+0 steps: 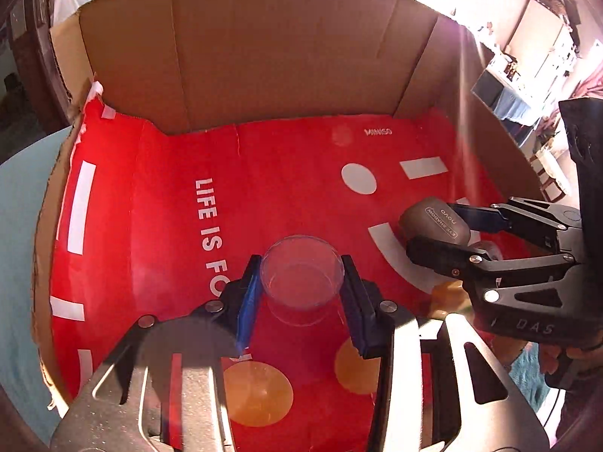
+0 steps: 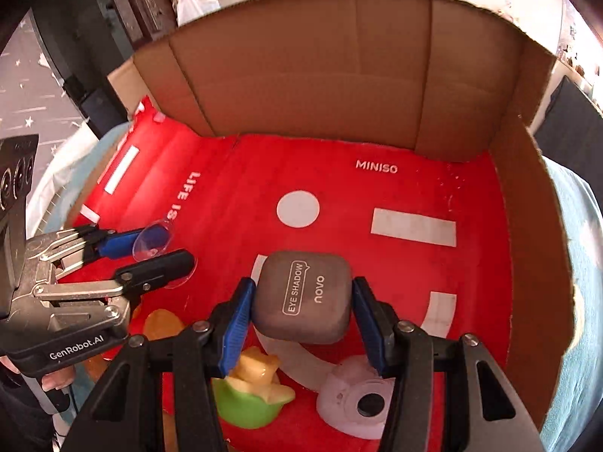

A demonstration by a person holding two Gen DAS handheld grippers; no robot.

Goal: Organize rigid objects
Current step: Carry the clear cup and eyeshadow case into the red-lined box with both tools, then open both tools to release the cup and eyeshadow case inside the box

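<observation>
My left gripper (image 1: 301,275) is shut on a clear plastic cup (image 1: 303,280) and holds it above the red liner (image 1: 150,207) of a cardboard box (image 1: 241,45). It also shows in the right wrist view (image 2: 158,245), where the cup (image 2: 152,241) lies on its side between the fingers. My right gripper (image 2: 301,301) is shut on a grey eye shadow case (image 2: 303,297), held above the liner (image 2: 414,188). In the left wrist view the right gripper (image 1: 433,226) holds the case (image 1: 433,222) at the right.
The box walls (image 2: 339,67) rise at the back and right. Below my right gripper lie a green and yellow toy (image 2: 248,391) and a white round device (image 2: 358,403). An orange object (image 2: 162,324) lies near the left gripper.
</observation>
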